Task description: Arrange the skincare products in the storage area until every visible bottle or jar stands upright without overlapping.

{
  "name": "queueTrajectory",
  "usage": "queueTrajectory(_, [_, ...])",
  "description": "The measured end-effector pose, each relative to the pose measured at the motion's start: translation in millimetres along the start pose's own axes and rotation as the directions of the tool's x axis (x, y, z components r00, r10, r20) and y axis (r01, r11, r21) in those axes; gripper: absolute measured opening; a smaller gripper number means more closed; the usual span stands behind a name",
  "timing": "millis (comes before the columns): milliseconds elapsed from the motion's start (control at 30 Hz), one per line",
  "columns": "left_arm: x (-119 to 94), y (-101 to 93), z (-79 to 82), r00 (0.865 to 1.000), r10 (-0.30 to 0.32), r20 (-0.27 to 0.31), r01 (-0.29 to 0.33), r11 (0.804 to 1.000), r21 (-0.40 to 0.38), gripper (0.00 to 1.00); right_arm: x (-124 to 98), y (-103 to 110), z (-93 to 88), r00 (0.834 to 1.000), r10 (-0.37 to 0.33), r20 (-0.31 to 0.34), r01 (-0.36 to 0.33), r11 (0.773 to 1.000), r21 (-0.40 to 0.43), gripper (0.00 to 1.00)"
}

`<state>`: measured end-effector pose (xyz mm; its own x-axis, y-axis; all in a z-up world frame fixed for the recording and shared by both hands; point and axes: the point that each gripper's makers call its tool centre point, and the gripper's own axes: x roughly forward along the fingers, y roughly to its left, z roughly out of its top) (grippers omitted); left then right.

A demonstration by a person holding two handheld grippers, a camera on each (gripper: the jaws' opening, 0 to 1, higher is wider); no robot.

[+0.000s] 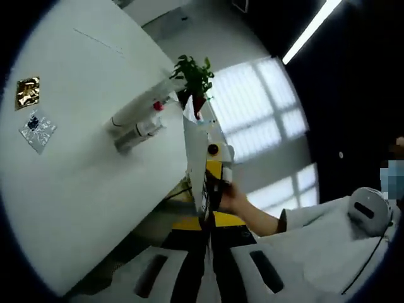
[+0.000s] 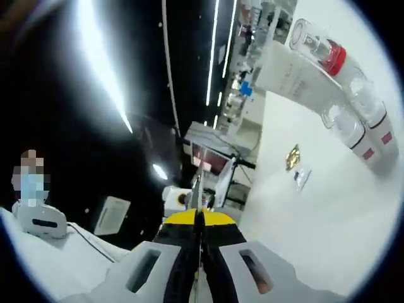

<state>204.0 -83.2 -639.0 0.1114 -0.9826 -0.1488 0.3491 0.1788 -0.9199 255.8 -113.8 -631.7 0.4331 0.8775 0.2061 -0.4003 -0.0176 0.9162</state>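
Grippers clenched and lifted off the white table

Bottles lie on their sides on the white tabletop (image 1: 95,158), none upright. In the left gripper view a long white tube with a red collar (image 1: 136,108) lies flat, and just beside it a shorter clear-capped bottle (image 1: 136,137) lies parallel; whether the two touch is hard to tell. Well apart from them, near the table's other edge, rest a crinkled gold foil sachet (image 1: 28,92) and a silver foil sachet (image 1: 36,130), close to each other but not overlapping. A green potted plant (image 1: 194,77) stands beyond the bottles, at the table's far end.

The left gripper (image 1: 206,243) has its jaws pressed together with nothing between them, raised clear of the table. Ahead of it the other gripper's yellow-and-black body shows edge-on, held by a person's hand (image 1: 235,201) in a white sleeve.

In the right gripper view the same tube sits beside two clear-capped bottles with red bands (image 2: 365,129), all lying down, with the two sachets further along the tabletop. The right gripper (image 2: 198,252) is likewise clenched on nothing, off the table's edge.
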Motion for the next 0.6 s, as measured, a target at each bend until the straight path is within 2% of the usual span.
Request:
queueTrajectory(33, [-1.4,0.1,9.6,0.998,-0.013,0.065,0.012,1.0,0.02,0.0,-0.8,-0.1,3.6,0.999,-0.002,0.033,0.001,1.0,0.026,0.01])
queueTrajectory(67, [-2.5,1.2,15.3,0.995,-0.014,0.103,0.008,0.998,0.056,0.0,-1.4,0.1,7.7,0.997,0.0,0.071,-0.003,0.999,0.047,0.01])
queueTrajectory(100, [-3.6,4.1,20.0,0.991,0.003,0.137,-0.015,0.996,0.082,0.0,-1.3,-0.5,11.1,0.993,-0.007,0.119,-0.004,0.996,0.086,0.01])
queueTrajectory(167, [-3.2,9.0,26.2,0.983,0.031,0.183,-0.053,0.992,0.118,0.05,-0.8,-4.4,11.7,0.985,-0.034,0.168,0.012,0.991,0.133,0.01])
queueTrajectory(200, [-2.4,11.1,31.2,0.975,0.044,0.22,-0.074,0.989,0.131,0.09,-0.9,-9.6,13.4,0.975,-0.067,0.214,0.031,0.985,0.167,0.01])
queueTrajectory(300, [-0.9,7.5,41.2,0.952,0.024,0.306,-0.063,0.991,0.119,0.23,-1.6,-14.4,16.4,0.948,-0.098,0.302,0.028,0.974,0.227,0.01])
queueTrajectory(367, [-0.7,6.8,44.9,0.936,0.009,0.351,-0.046,0.994,0.096,0.24,-1.5,-16.9,18.3,0.93,-0.115,0.349,0.028,0.969,0.245,0.01])
queueTrajectory(467, [0.9,11.2,39.5,0.937,0.015,0.348,-0.045,0.996,0.078,0.2,-0.6,-18.9,17.1,0.924,-0.126,0.362,0.033,0.967,0.251,0.01])
queueTrajectory(533, [3.4,20.4,31.7,0.942,0.057,0.33,-0.078,0.996,0.052,0.17,0.4,-19.7,17.9,0.918,-0.128,0.376,0.028,0.965,0.261,0.01])
queueTrajectory(600, [4.8,26.2,25.3,0.943,0.081,0.323,-0.098,0.994,0.037,0.08,1.0,-20.0,17.5,0.917,-0.132,0.376,0.031,0.965,0.261,0.01])
